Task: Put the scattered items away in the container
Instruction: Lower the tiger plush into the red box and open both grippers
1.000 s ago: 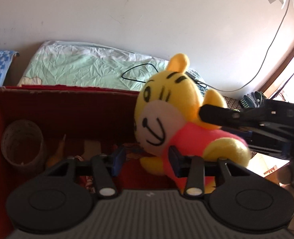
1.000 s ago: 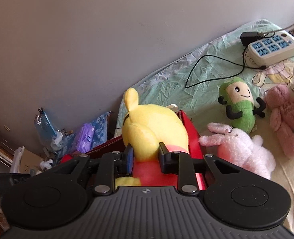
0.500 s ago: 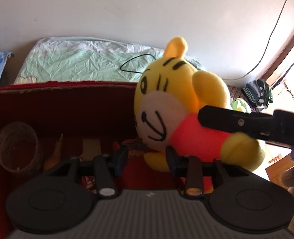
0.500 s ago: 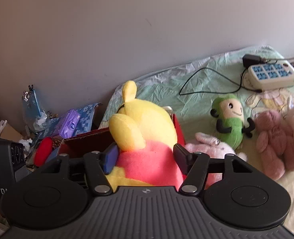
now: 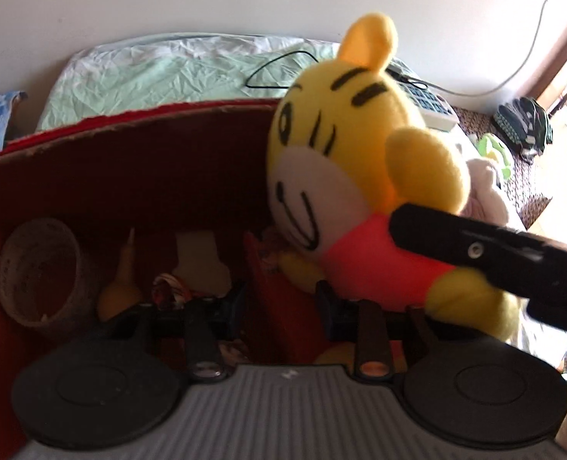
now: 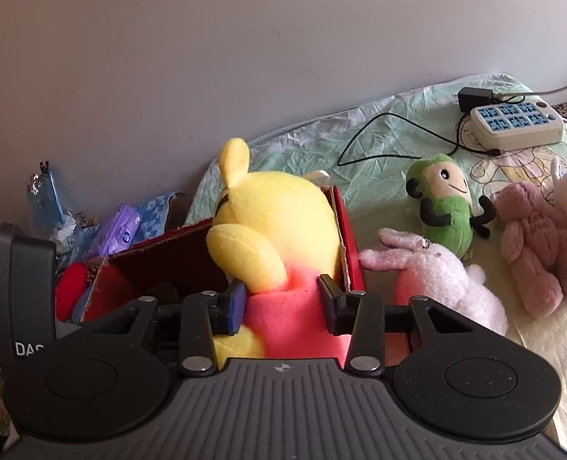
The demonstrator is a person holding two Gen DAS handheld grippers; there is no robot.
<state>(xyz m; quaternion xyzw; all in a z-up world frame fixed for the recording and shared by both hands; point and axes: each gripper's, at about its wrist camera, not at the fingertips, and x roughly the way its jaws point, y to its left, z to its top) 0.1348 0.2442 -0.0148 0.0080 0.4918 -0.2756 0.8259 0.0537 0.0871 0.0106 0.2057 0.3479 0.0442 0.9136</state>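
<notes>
A plain pale wall stands behind a bed (image 6: 398, 153) covered with a wrinkled light-green sheet, and on this bed sits a red cardboard box (image 5: 137, 122) with its top open.

The yellow tiger plush (image 5: 345, 153), in its pink-red shirt, is at the right end of the box — head upright above the rim, lower body already inside the walls. The right gripper (image 6: 279, 301) has the shirt between its jaws, which are closing at this moment; the blue pad and the black one lie against the fabric on both sides. In the left wrist view one black finger of this gripper crosses in front of the toy's body.

The left gripper (image 5: 279, 301) hangs over the inside of the box. Its jaws are at their narrowest, with a gap left between the tips, and I see nothing caught between them; the right tip is just beside the tiger's leg.

Inside the box, at the left, a roll of tape (image 5: 40, 272) leans on the wall, with some small things near it that I cannot make out.

Outside the box lie a white-pink bunny (image 6: 437, 280) touching its wall, a green plush (image 6: 442, 203), a pink teddy (image 6: 533, 245) — and further back a power strip (image 6: 517, 122) with a black cable.
</notes>
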